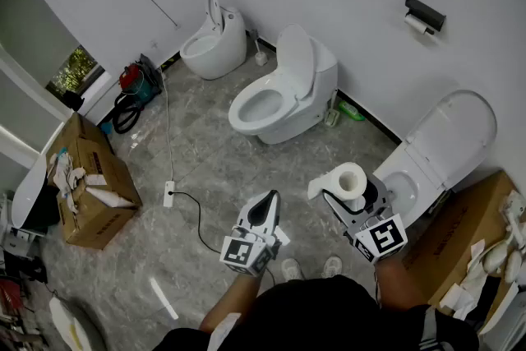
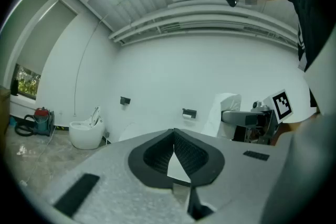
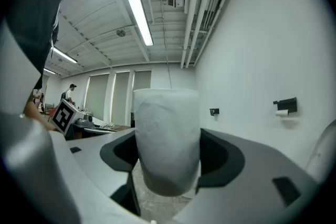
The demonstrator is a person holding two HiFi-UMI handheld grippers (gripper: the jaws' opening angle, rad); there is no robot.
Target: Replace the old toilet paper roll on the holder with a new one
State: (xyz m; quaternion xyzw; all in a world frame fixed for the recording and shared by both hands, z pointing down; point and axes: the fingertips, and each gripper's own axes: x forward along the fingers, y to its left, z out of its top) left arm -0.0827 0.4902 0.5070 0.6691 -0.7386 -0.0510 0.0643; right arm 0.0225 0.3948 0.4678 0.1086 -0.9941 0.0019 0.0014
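New roll (image 1: 350, 179) is being gripped upright by the right gripper (image 1: 355, 197) at lower right, with the left gripper (image 1: 265, 203) being held clenched and empty at lower centre and the holder (image 1: 425, 12), upper right, being occupied by the old roll (image 1: 417, 25); risk judged: soft roll slipping, loose tail snagging.

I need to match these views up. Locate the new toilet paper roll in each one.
Head view: new toilet paper roll lower right of centre.
Left gripper view: the roll right of centre, small.
Right gripper view: the roll dead centre, large.
Shared landmark: the black wall holder, in all three.
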